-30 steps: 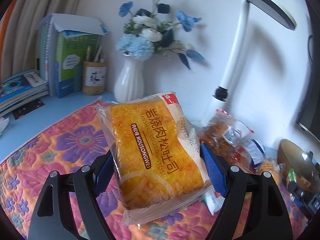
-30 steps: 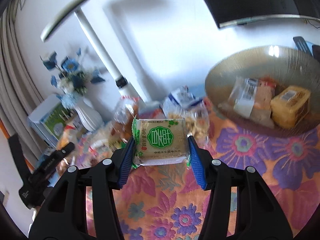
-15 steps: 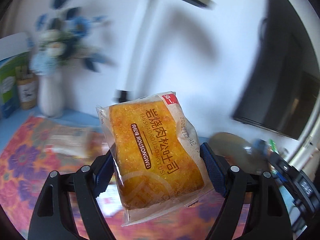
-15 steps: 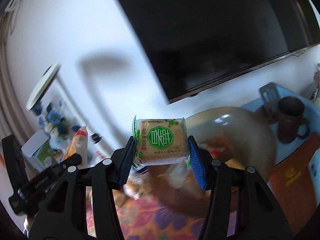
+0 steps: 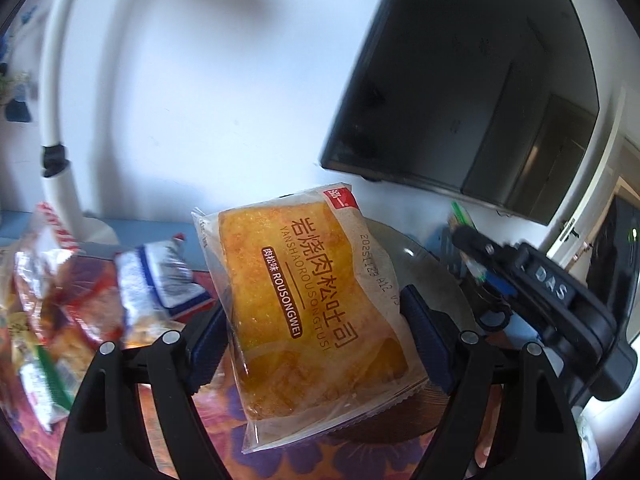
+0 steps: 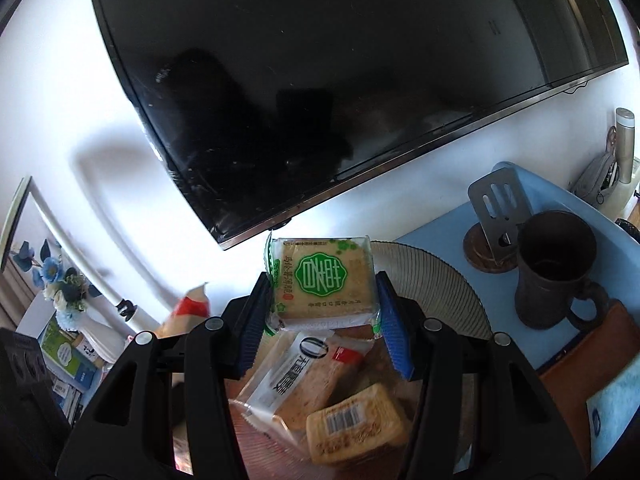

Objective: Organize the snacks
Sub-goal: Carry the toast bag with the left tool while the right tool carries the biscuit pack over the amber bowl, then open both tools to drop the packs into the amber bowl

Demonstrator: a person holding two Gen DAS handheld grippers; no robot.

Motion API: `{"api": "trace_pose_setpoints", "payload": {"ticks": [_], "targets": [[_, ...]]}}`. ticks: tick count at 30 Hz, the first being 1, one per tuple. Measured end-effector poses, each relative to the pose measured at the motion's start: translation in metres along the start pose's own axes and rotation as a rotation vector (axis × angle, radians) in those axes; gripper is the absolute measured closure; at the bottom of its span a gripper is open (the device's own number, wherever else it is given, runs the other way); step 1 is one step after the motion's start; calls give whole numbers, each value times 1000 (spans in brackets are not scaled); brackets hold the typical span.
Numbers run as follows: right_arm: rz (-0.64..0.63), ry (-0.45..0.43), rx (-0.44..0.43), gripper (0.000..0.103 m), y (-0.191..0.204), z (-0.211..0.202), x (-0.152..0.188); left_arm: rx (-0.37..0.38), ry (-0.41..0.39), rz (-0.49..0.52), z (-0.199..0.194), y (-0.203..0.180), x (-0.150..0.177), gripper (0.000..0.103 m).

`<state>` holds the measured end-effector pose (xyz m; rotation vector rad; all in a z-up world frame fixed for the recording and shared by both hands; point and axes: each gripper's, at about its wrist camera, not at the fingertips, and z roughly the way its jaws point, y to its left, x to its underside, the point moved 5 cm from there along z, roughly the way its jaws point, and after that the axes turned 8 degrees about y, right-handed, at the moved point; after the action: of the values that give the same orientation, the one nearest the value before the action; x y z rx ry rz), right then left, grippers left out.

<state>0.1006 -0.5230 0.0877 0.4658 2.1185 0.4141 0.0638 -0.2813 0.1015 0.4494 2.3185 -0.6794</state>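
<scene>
My left gripper [image 5: 316, 334] is shut on a clear pack of orange pork-floss toast [image 5: 308, 300], held in the air above the near rim of the ribbed glass bowl [image 5: 436, 280]. To its right the other gripper's black body [image 5: 556, 300] shows. My right gripper [image 6: 320, 312] is shut on a square biscuit pack with a green emblem [image 6: 324, 282], hanging over the same glass bowl [image 6: 452, 284]. Inside the bowl lie a white-banded bread pack [image 6: 304, 376] and a yellowish barcoded cake pack [image 6: 356, 424].
Loose snack packs [image 5: 80, 304] lie on the floral cloth [image 5: 280, 456] at left, by a white lamp base [image 5: 68, 200]. A dark monitor [image 6: 340, 80] hangs behind. Right of the bowl stand a dark mug [image 6: 556, 272] and a metal phone stand [image 6: 500, 208]. A vase of blue flowers [image 6: 80, 312] is far left.
Both grippers swung right and rose with their packs, from over the cloth and snack pile to the bowl. The vase and books left the left wrist view; the monitor now fills the background.
</scene>
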Motion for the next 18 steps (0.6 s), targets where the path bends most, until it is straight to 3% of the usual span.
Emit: {"api": "trace_pose_setpoints", "payload": {"ticks": [5, 7, 8, 9, 10, 12, 15, 18], "targets": [[-5, 18, 19, 50, -2, 15, -3, 17, 24, 18, 19, -7, 1, 24], [-18, 34, 31, 43, -3, 23, -4, 16, 25, 33, 23, -9, -2, 24], [-24, 44, 53, 18, -3, 28, -3, 20, 26, 44, 26, -10, -2, 24], [-24, 50, 70, 3, -4, 30, -3, 26, 30, 57, 28, -11, -1, 22], [-24, 43, 74, 3, -5, 30, -3, 23, 44, 81, 35, -17, -2, 21], [-15, 48, 58, 3, -3, 29, -1, -2, 105, 177, 51, -23, -2, 5], [7, 55, 45, 3, -1, 28, 0, -53, 117, 248, 52, -28, 1, 5], [15, 52, 42, 3, 4, 22, 2, -66, 96, 206, 40, -17, -4, 5]]}}
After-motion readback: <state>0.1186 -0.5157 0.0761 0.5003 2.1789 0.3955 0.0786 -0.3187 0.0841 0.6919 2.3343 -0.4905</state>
